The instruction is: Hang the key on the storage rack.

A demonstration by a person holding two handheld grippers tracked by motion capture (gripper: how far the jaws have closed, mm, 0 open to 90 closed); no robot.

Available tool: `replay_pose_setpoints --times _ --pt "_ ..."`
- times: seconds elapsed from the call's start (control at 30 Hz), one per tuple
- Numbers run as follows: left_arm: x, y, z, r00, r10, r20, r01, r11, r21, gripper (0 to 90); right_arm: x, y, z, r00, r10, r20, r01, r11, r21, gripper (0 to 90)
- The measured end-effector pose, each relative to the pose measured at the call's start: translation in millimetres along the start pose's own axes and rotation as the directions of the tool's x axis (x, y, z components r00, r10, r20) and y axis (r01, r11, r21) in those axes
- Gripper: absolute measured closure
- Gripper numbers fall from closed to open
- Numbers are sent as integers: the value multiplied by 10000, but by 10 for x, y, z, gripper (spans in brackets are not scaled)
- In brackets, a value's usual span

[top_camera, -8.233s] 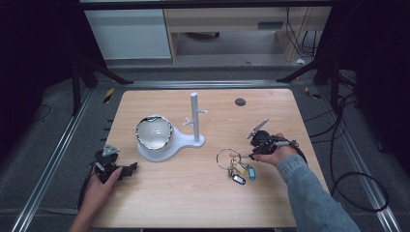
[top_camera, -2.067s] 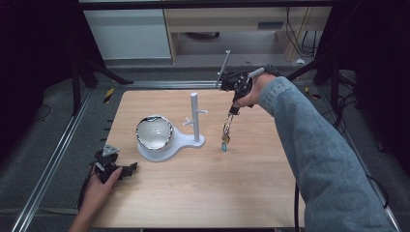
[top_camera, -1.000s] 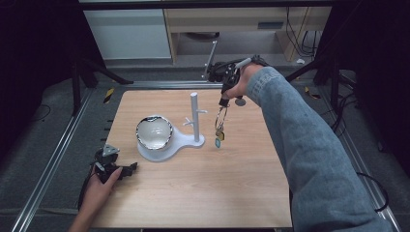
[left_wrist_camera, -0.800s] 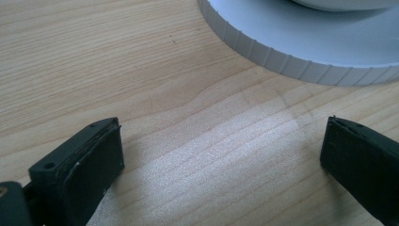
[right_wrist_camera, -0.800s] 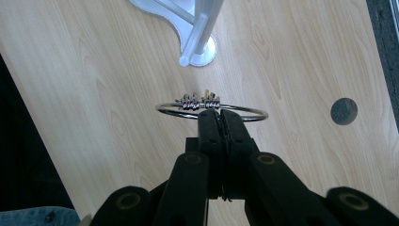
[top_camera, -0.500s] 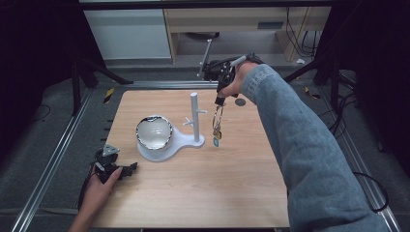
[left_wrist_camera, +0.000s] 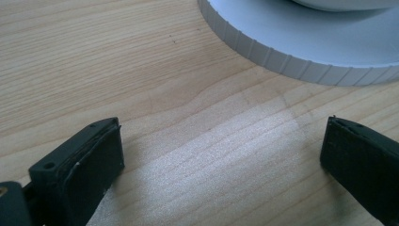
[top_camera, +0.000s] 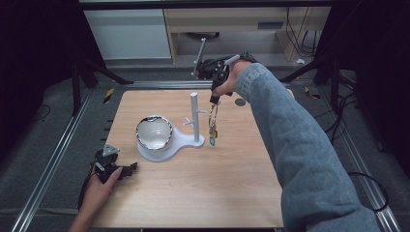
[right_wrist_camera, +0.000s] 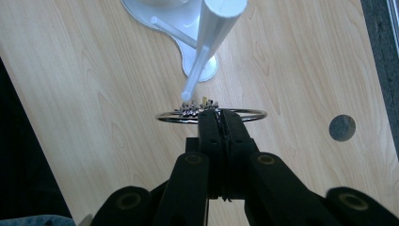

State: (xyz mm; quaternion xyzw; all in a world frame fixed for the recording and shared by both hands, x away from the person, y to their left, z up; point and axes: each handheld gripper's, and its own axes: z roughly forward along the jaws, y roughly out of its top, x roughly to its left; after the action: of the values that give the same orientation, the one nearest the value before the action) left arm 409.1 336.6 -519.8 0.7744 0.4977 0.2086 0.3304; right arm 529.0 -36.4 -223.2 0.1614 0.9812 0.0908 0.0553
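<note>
A white stand (top_camera: 194, 117) with an upright post and short side pegs rises from the middle of the table; its base holds a shiny bowl (top_camera: 153, 133). My right gripper (top_camera: 213, 99) hangs just right of the post, shut on a metal key ring (top_camera: 213, 110) with several keys (top_camera: 212, 131) dangling below. In the right gripper view the ring (right_wrist_camera: 244, 112) lies flat across my shut right gripper (right_wrist_camera: 216, 117), with a peg tip (right_wrist_camera: 187, 96) right before it. My left gripper (top_camera: 122, 170) rests open at the table's front left; in its own view the pads (left_wrist_camera: 94, 160) stand wide apart.
The ribbed white edge of the stand base (left_wrist_camera: 301, 52) lies just beyond my left gripper. A dark round hole (top_camera: 240, 102) marks the tabletop at the back right, behind my right arm. Metal rails run along both sides of the table.
My right gripper has carried the key ring leftward to the stand's post, so the keys now hang beside a peg. The left gripper has not moved.
</note>
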Motion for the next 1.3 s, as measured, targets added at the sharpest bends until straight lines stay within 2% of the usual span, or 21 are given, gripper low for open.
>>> replay_pose_setpoints --times 0.6,1.3 --pt "0 0 0 10000 -1 -2 1 10000 -2 0 50 210 73 9995 -239 -220 237 9997 -88 885" --pt "0 0 0 10000 -1 0 1 10000 2 0 -14 176 267 9991 31 -427 -42 9996 -267 884"
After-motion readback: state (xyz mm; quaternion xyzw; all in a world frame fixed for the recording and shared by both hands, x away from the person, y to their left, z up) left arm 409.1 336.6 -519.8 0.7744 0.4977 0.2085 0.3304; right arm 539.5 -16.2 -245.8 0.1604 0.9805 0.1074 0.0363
